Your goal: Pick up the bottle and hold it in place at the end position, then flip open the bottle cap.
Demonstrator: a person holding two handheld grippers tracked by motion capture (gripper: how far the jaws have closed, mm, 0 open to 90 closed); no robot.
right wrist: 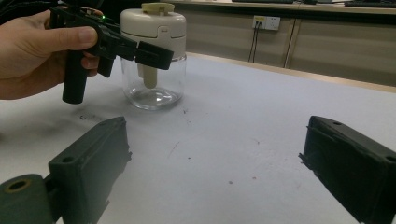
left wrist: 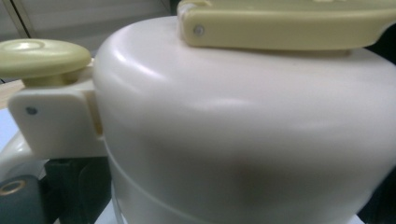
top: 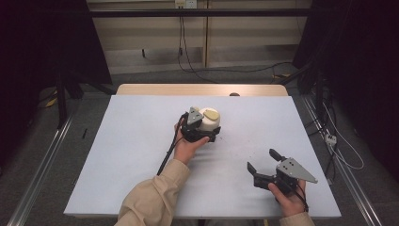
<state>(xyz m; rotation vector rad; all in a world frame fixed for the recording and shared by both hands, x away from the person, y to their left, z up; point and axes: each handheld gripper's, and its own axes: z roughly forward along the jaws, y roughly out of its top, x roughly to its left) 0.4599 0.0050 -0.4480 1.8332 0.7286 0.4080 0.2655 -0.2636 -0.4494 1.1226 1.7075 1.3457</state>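
Observation:
A jar [top: 210,120] with a cream lid and a clear glass body stands upright near the middle of the white table [top: 127,155]. My left gripper [top: 207,133] reaches in from the jar's left, its jaws spread wide on either side of it. In the left gripper view the cream lid [left wrist: 243,130] sits very close, with a pale yellow knob [left wrist: 42,56] and a yellow flap [left wrist: 289,28] on top. In the right gripper view one finger [right wrist: 154,55] of the left gripper crosses the jar [right wrist: 154,93] where lid meets glass. My right gripper [top: 262,160] hovers open and empty at the front right.
The table's wooden far edge [top: 202,89] lies behind the jar. Black cables [top: 188,61] trail over the floor beyond it, and metal rails [top: 42,165] run along both sides. Small dark specks [right wrist: 184,112] mark the white surface between jar and right gripper.

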